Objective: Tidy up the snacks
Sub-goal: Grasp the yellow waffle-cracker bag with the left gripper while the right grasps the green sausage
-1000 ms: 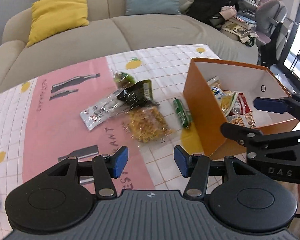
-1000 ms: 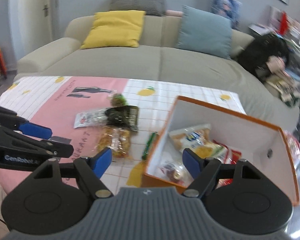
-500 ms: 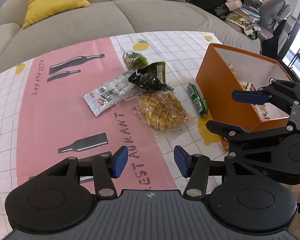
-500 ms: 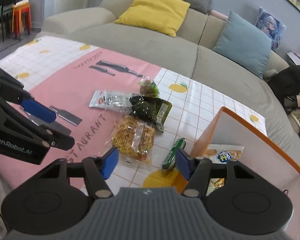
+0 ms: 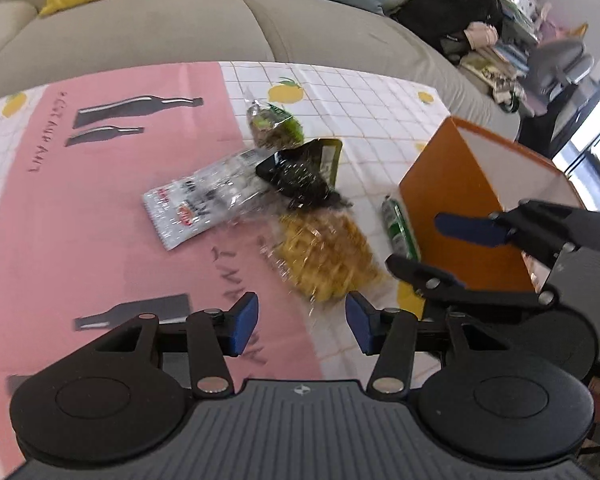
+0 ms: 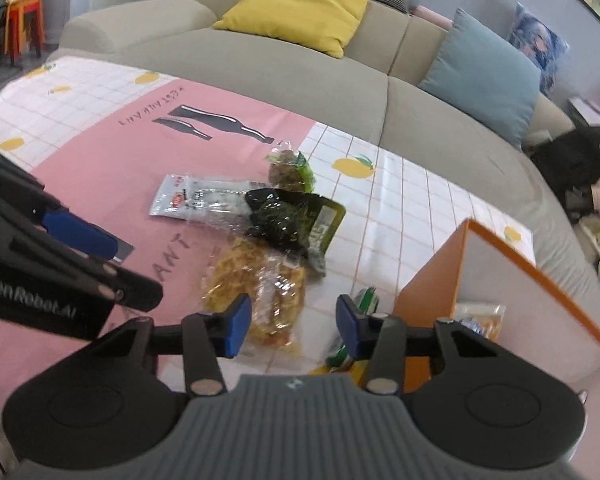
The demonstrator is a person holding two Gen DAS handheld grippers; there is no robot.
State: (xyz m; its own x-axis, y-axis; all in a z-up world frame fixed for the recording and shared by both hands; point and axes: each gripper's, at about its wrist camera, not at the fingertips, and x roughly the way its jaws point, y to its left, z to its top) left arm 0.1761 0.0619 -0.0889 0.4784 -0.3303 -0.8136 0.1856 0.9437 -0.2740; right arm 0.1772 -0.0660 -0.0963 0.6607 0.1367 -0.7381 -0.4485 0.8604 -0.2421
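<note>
Your table [image 6: 100, 148] wears a pink and white checked cloth printed with lemons and black bottles. Behind it you have a beige sofa [image 6: 300, 76] holding a yellow cushion [image 6: 300, 4] and a blue cushion [image 6: 484, 80]. Orange stools [image 6: 24, 16] stand at far left.

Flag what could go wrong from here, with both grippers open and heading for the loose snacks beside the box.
1. The right gripper and left gripper are close together and aimed at the same yellow snack bag; they could collide.
2. The dark packet overlaps the yellow bag and the clear packet, so lifting one may drag the others.
3. The green stick pack lies against the orange box; a finger may nudge the box.
</note>
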